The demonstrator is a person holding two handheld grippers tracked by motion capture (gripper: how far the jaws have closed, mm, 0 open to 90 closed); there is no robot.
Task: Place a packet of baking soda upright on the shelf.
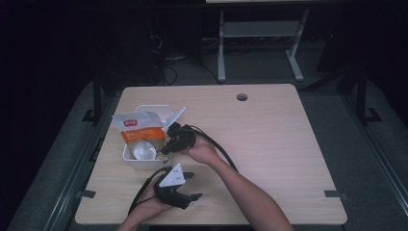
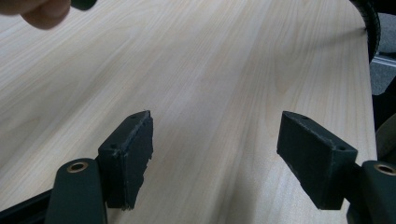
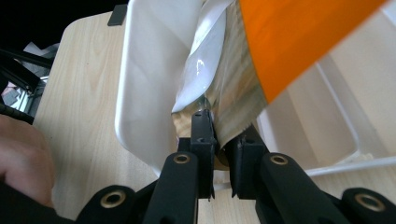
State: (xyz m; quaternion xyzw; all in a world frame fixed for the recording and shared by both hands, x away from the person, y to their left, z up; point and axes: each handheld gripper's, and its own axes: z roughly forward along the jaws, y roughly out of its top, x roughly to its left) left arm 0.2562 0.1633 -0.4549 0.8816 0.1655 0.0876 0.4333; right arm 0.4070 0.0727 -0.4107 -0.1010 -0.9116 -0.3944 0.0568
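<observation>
The snack bag [image 1: 140, 131], orange and white, stands in the white tub [image 1: 144, 162] at about nine o'clock on the bench [image 1: 269, 139]. The right gripper [image 3: 220, 140] has its fingers [image 3: 201, 140] clamped on the bag's edge. The left gripper [image 2: 215, 158], at six o'clock near the front edge, hovers with fingers spread wide over bare wood.

One table [image 1: 269, 144] carries one white bin [image 1: 144, 161]. One snack bag [image 1: 139, 130] with an orange label lies in that bin. Two grippers are out: the left gripper [image 1: 192, 185] and the right gripper [image 1: 166, 150]. Two hands hold them.
</observation>
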